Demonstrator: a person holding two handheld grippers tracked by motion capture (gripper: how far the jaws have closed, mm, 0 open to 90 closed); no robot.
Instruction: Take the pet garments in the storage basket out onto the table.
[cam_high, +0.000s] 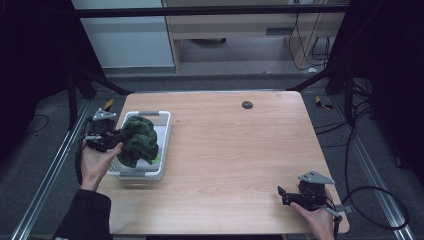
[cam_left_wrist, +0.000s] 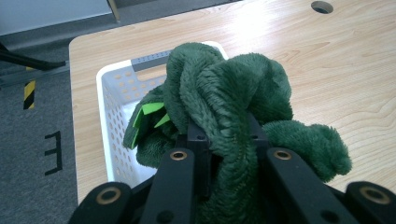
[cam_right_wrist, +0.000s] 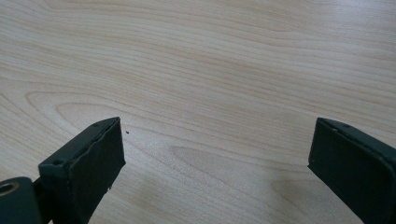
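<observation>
A dark green fuzzy cloth (cam_high: 139, 140) with a bright green patch hangs bunched over a white perforated basket (cam_high: 163, 131) at the table's left edge. My left gripper (cam_high: 118, 138) is shut on the cloth; in the left gripper view its jaws pinch a thick fold of the green cloth (cam_left_wrist: 224, 107) above the basket (cam_left_wrist: 109, 112). My right gripper (cam_high: 286, 195) rests low near the table's front right corner, open, with nothing between its fingers (cam_right_wrist: 88, 163) but bare wood.
The light wooden table (cam_high: 235, 150) has a round cable hole (cam_high: 247, 104) near its far edge. Metal frame rails run along both sides of the table. Cables lie on the floor at the right.
</observation>
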